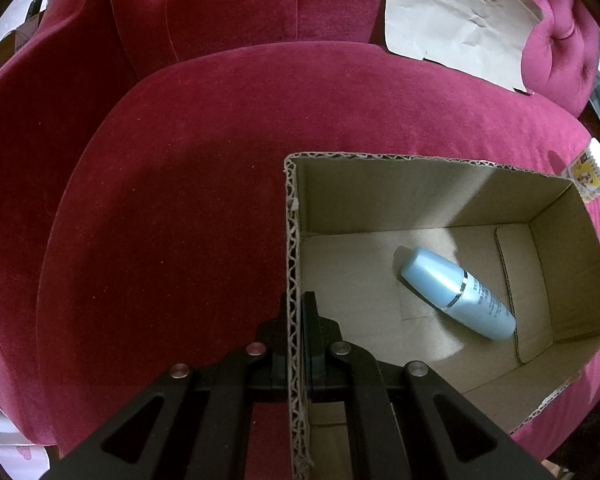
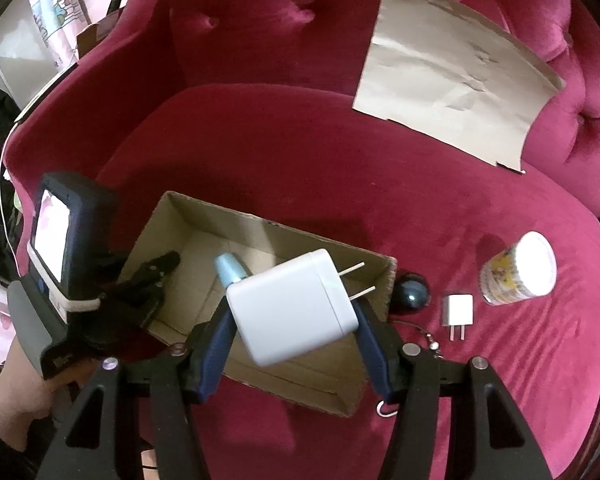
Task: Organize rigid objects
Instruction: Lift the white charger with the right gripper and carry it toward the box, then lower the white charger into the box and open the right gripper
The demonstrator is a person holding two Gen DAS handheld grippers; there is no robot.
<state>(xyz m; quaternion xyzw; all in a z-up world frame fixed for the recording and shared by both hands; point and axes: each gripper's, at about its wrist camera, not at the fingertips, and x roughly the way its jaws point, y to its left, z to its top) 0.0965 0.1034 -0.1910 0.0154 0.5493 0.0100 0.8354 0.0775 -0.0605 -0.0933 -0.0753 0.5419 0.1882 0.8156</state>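
An open cardboard box (image 1: 420, 200) (image 2: 204, 216) sits on a red velvet sofa seat. Inside lies a light blue bottle (image 1: 456, 292) (image 2: 229, 269) on its side. My left gripper (image 1: 300, 320) (image 2: 156, 272) is shut on the box's left wall, one finger on each side of the corrugated edge. My right gripper (image 2: 292, 312) is shut on a large white plug adapter (image 2: 296, 304), held above the box with its two prongs pointing right. On the seat right of the box lie a dark ball (image 2: 412, 288), a small white plug (image 2: 458, 312) and a printed cup (image 2: 516, 276) (image 1: 588, 176).
A crumpled sheet of brown paper (image 1: 460, 16) (image 2: 452, 84) leans on the tufted sofa back. A key chain (image 2: 428, 340) trails by the box's right corner. A person's hand (image 2: 8, 392) holds the left gripper's handle with its small screen (image 2: 52, 236).
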